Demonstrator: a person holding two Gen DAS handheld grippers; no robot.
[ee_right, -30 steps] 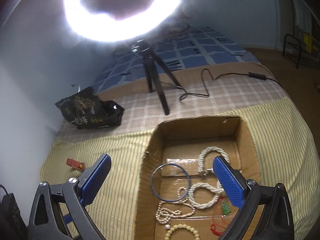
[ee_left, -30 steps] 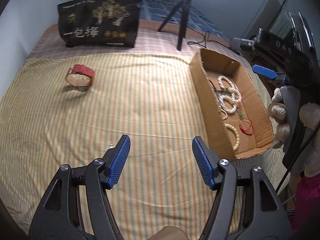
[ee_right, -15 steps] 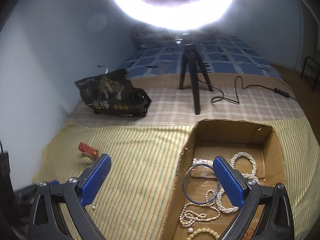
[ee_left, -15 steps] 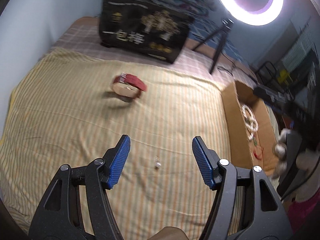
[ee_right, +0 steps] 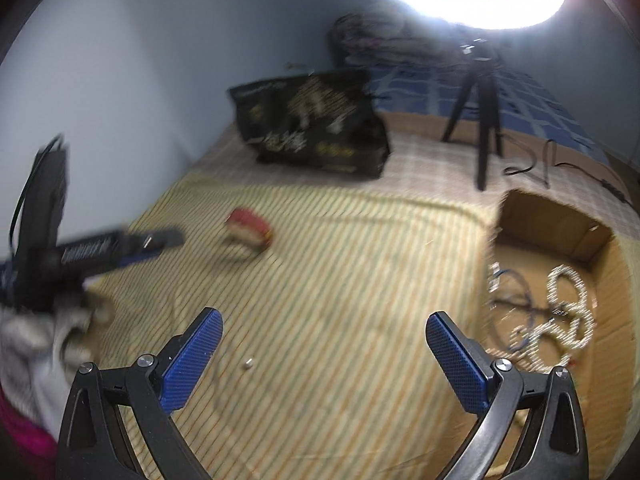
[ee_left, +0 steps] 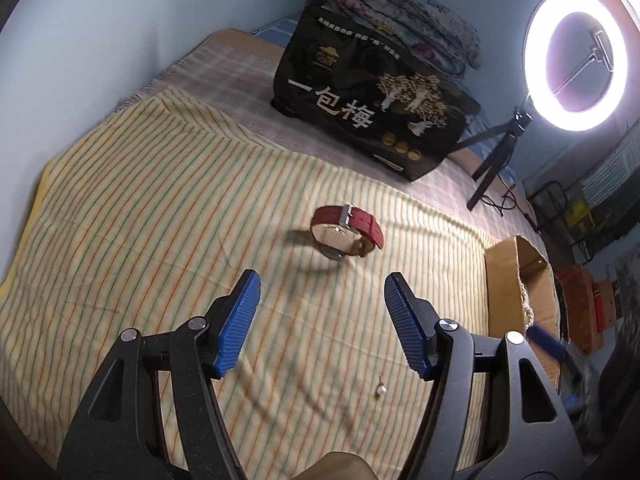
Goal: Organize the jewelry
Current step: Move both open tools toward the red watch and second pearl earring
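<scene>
A red-strapped watch lies buckled in a loop on the striped cloth, just ahead of my open, empty left gripper; it shows blurred in the right wrist view. A small pearl earring lies on the cloth between the left fingers, nearer the right one, and in front of my open, empty right gripper, where it appears as a small speck. A cardboard box on the right holds pearl bracelets and a blue bangle. The left gripper shows at the left of the right wrist view.
A black printed bag stands at the back of the bed with folded bedding behind it. A ring light on a tripod stands at the back right with a trailing cable. A wall runs along the left.
The left gripper has swung left and forward, so the watch is now close ahead. The right gripper has turned left away from the box toward the open cloth.
</scene>
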